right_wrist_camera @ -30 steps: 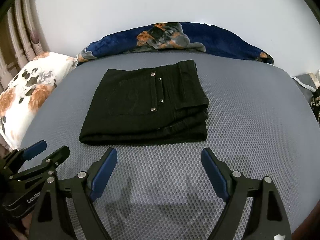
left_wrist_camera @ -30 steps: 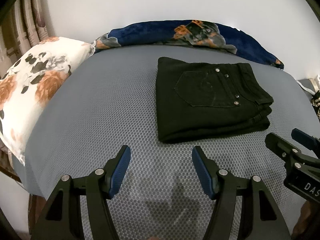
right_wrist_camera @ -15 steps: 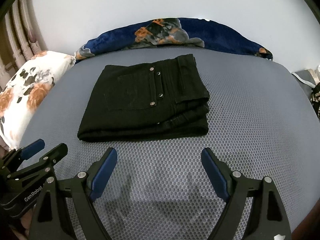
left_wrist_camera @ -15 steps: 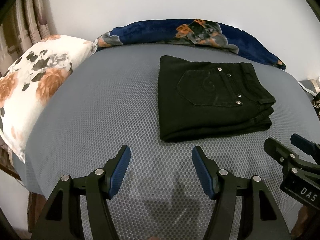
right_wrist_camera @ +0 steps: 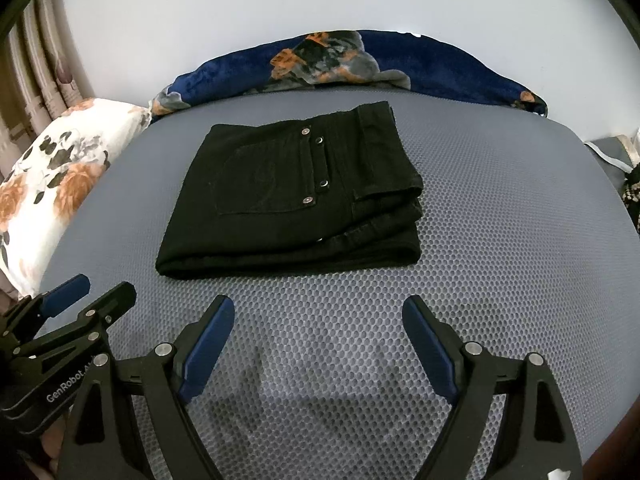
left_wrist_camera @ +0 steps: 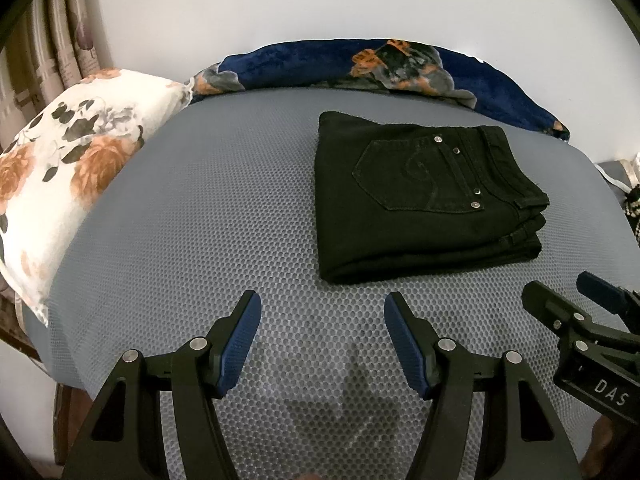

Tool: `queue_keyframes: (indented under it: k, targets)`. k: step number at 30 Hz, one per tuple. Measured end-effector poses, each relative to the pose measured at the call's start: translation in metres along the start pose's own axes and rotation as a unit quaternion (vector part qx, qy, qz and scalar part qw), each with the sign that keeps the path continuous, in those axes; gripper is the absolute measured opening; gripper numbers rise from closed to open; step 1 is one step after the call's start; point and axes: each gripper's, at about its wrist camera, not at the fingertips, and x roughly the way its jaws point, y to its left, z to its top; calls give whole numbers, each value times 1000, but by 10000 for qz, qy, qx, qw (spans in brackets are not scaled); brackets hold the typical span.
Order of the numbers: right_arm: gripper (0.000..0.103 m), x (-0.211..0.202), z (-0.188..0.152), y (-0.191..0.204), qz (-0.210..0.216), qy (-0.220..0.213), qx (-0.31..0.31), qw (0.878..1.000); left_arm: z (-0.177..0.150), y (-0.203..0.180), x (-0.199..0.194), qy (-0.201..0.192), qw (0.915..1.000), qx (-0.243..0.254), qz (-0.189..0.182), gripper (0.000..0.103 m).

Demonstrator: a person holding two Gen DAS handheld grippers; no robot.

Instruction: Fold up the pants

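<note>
1. Left wrist view: the left gripper (left_wrist_camera: 322, 332) hangs over the near part of a grey mesh mattress (left_wrist_camera: 192, 220), its jaws spread with only mattress between the blue pads (left_wrist_camera: 240, 344).
2. Black pants (left_wrist_camera: 420, 200) lie folded into a compact stack on the mattress, far and to the right of this gripper and well apart from it; nothing touches them.
3. A back pocket (left_wrist_camera: 416, 180) faces up, with metal rivets along its right side; the layered waistband edges show at the stack's right end.
4. A white floral pillow (left_wrist_camera: 68, 168) rests at the left edge of the mattress, and a dark blue floral blanket (left_wrist_camera: 360, 64) is bunched along the far edge against a white wall (left_wrist_camera: 320, 0).
5. Curtains (left_wrist_camera: 60, 32) hang at the far left.
6. The right gripper (left_wrist_camera: 568, 300) shows at the right edge of this view, near the pants' right corner but apart from them.
7. Right wrist view: the right gripper (right_wrist_camera: 318, 328) also sits low over the near mattress (right_wrist_camera: 500, 200), jaws spread wide and holding nothing.
8. The pants (right_wrist_camera: 288, 196) lie just beyond it, slightly left of centre, apart from the fingers.
9. The left gripper (right_wrist_camera: 84, 296) appears at the near left, jaws apart, beside the pants' left corner without touching.
</note>
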Motion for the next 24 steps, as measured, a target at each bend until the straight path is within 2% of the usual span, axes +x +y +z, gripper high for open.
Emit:
queue_keyframes:
  k: [24]
  targets:
    - [84,3,-1,1,-56,77,-21,10000,-1,-3,-1,-21,10000,39,-18,65]
